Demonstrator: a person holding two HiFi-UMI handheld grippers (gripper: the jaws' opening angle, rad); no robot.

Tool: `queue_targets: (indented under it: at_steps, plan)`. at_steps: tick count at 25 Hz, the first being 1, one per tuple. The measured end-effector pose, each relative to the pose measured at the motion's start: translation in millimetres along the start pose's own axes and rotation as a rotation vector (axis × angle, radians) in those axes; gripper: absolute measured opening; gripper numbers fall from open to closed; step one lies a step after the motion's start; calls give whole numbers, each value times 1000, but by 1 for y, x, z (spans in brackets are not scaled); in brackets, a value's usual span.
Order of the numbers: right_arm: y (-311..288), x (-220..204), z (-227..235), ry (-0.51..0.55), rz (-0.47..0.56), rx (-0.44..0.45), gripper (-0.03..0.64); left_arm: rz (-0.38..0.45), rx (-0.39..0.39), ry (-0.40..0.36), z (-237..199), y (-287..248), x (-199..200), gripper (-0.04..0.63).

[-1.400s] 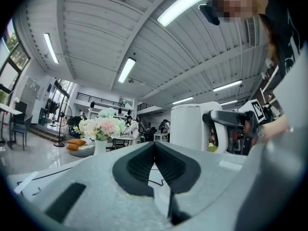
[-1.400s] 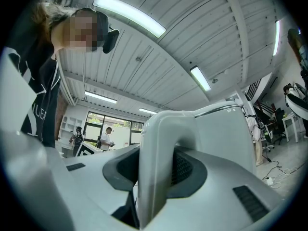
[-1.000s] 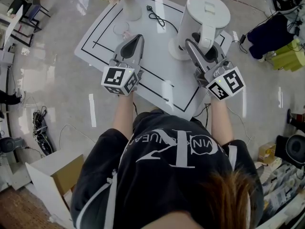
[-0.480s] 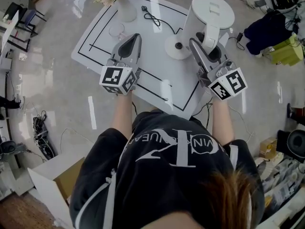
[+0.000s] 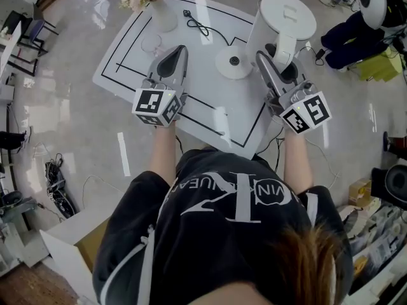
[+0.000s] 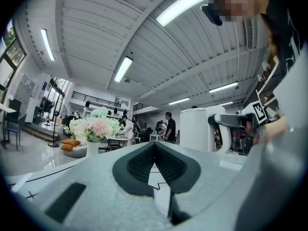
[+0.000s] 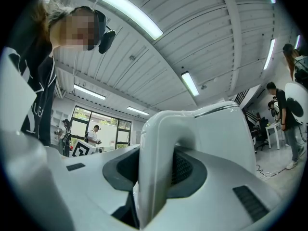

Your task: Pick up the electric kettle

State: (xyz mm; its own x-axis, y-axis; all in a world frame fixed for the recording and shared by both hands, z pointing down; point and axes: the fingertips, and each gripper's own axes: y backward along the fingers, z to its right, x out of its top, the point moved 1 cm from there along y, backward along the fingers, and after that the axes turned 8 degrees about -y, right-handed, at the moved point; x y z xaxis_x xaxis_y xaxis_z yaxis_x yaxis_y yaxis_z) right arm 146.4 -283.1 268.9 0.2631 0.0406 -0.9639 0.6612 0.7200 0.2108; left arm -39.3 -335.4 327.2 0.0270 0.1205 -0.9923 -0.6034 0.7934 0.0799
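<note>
The white electric kettle (image 5: pixel 281 19) hangs in the air above the table's right edge, off its round white base (image 5: pixel 233 62), which lies to its left. My right gripper (image 5: pixel 275 63) is shut on the kettle's handle (image 7: pixel 155 162); in the right gripper view (image 7: pixel 156 179) the handle fills the gap between the dark pads and the kettle's body (image 7: pixel 224 134) rises behind it. My left gripper (image 5: pixel 174 54) is shut with nothing in it, level over the table's middle. From the left gripper view (image 6: pixel 154 160) the kettle (image 6: pixel 198 129) shows at the right.
The white table (image 5: pixel 117 53) with black lines carries a vase of pink flowers (image 5: pixel 157 4), a clear glass (image 5: pixel 151 42) and a black cord (image 5: pixel 198 23) at its far side. Bags and cables lie on the floor at the right (image 5: pixel 356 43). People stand in the background (image 6: pixel 169 126).
The kettle has come off its base and moved to the right with my right gripper, which uncovers the base. My left gripper has stayed where it was.
</note>
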Motion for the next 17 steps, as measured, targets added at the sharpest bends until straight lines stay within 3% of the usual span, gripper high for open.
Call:
queue_targets:
  at_steps: [17]
  plan:
    - [8, 1, 0, -5, 5, -22, 118, 2, 7, -2, 0, 5, 3, 9]
